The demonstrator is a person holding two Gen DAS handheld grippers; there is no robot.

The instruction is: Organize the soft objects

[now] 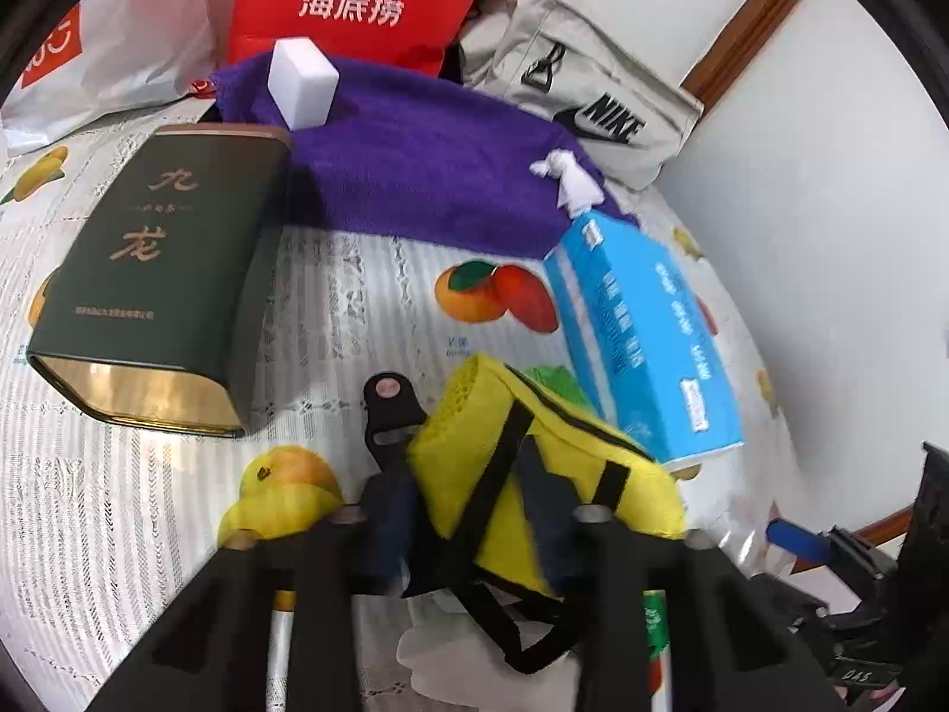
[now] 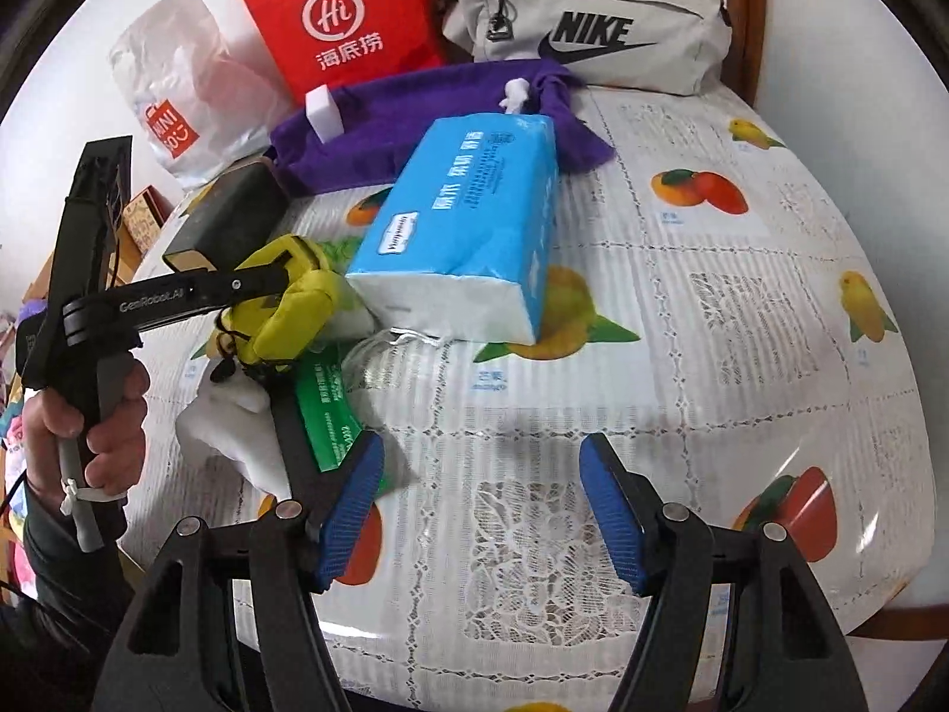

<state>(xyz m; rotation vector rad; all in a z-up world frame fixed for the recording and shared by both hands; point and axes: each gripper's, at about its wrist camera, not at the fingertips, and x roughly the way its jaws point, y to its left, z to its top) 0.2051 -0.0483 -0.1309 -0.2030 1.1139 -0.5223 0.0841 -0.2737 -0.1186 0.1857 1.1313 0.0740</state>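
Observation:
A yellow mesh pouch (image 1: 551,433) with black straps lies between the blue pads of my left gripper (image 1: 474,510), which is shut on it. From the right wrist view the same left gripper (image 2: 279,296) comes in from the left, held by a person's hand (image 2: 112,421), clamped on the yellow pouch (image 2: 290,314). My right gripper (image 2: 483,504) hangs open over bare tablecloth, nothing between its fingers. A blue tissue pack (image 2: 468,225) lies just beyond the pouch. A purple drawstring bag (image 2: 415,118) lies behind it with a white sponge block (image 2: 325,113) on top.
A dark green tin (image 1: 160,273) lies on its side to the left. A red paper bag (image 2: 350,24), a grey Nike bag (image 2: 587,18) and a white plastic bag (image 2: 178,95) line the back. A green packet (image 2: 329,409) and white soft material (image 2: 237,433) lie near the left table edge.

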